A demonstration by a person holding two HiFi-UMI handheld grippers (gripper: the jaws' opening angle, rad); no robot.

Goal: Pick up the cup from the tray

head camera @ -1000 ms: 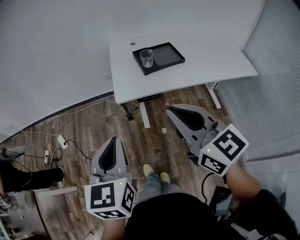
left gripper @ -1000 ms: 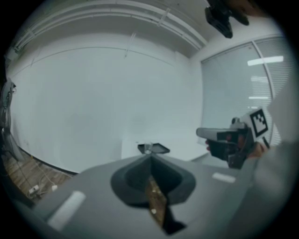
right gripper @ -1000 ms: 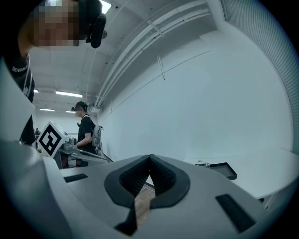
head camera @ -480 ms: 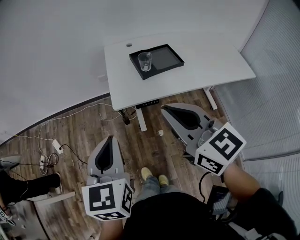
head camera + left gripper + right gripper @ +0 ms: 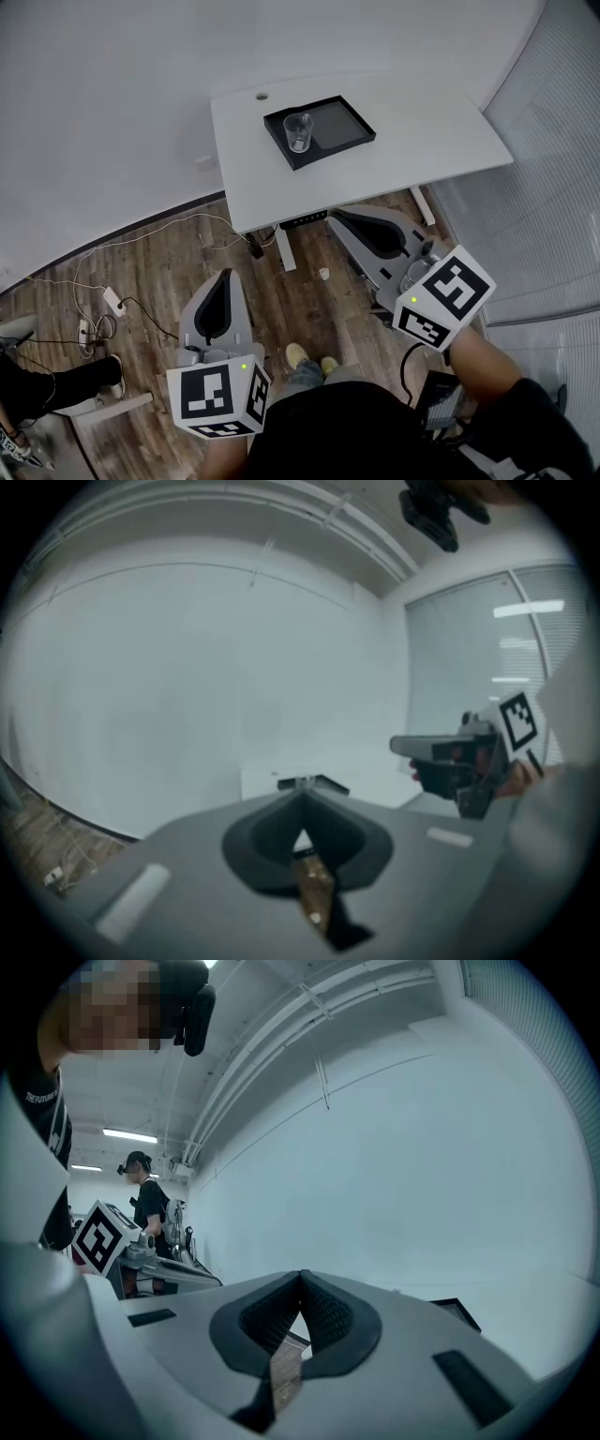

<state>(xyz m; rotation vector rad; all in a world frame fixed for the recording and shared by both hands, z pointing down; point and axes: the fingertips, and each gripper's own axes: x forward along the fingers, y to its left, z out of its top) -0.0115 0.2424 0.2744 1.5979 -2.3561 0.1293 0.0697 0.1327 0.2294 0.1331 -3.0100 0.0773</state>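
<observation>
Both grippers are empty and well apart from the work. The left gripper (image 5: 225, 279) and the right gripper (image 5: 339, 217) each have their jaws pressed together with nothing between them, and they hang above the wooden floor (image 5: 169, 262) on the near side of the white table (image 5: 422, 131). The clear cup (image 5: 298, 132) stands upright in the left end of the black tray (image 5: 352, 127), on the far part of the table. I judge the step in hand is the approach. I would open one gripper's jaws wide before arriving and come in level at the cup's middle height. I would close softly, since such a smooth wall may slip, then lift straight up past the tray's rim.
</observation>
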